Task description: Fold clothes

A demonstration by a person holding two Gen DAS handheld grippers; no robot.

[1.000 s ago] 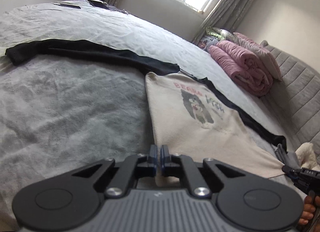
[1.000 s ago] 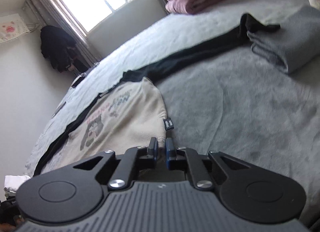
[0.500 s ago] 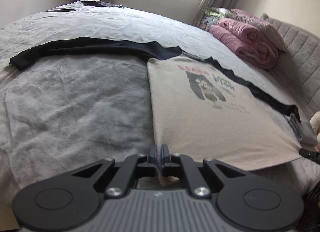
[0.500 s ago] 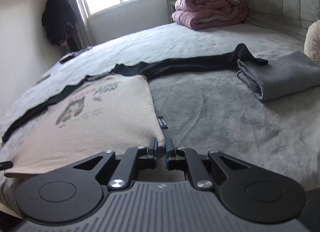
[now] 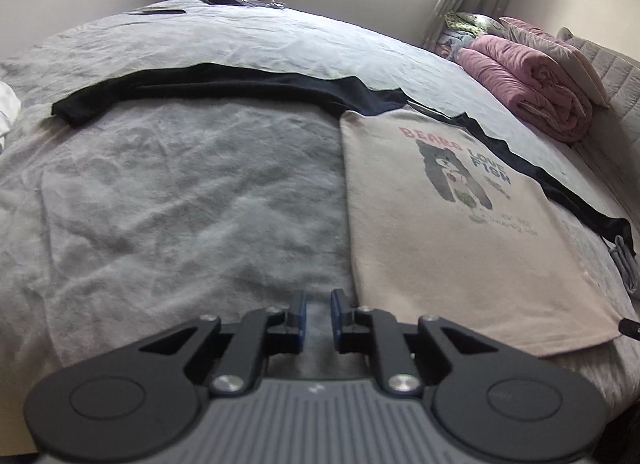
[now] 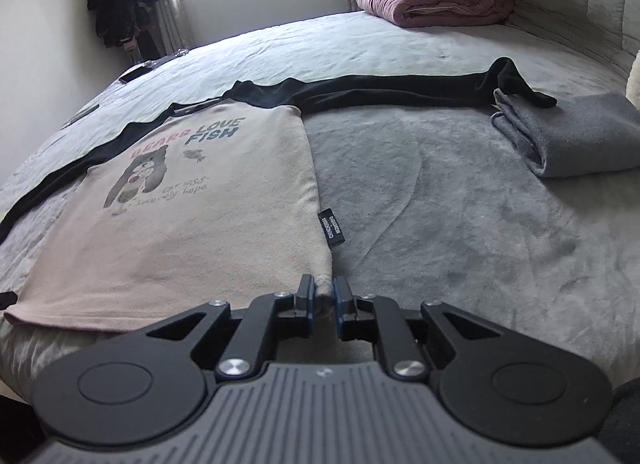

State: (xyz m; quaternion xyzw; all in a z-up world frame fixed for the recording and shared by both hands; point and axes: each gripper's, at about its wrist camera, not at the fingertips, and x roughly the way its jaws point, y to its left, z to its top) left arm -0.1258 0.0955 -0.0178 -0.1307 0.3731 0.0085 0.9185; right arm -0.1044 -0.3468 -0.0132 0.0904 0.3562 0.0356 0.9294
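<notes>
on the grey blanket (image 5: 168, 200) that covers the bed, the cream bear shirt (image 6: 192, 232) lies spread flat, print up, its hem along the near edge and its black sleeves (image 6: 392, 88) stretched out to both sides along the far side. the right gripper (image 6: 321, 298) sits right at the shirt's near corner, fingers a little apart with the corner of cream cloth between them; whether that cloth is pinched or just resting in the gap i cannot tell. the left gripper (image 5: 318, 314) hangs over bare blanket just off the shirt's other side edge, fingers parted with only blanket showing in the gap, nothing held. so the shirt runs away from both tools, collar end farthest, body lying between the two grippers, and the right one is the nearer to cloth. the fabric looks soft and thick, smooth across the body, with a small black tag (image 6: 331, 227) sticking out at the side seam. a folded grey garment (image 6: 568, 136) sits well off to the right, touching the sleeve tip. judging from this, any fold turns on that hem line being carried toward the collar.
</notes>
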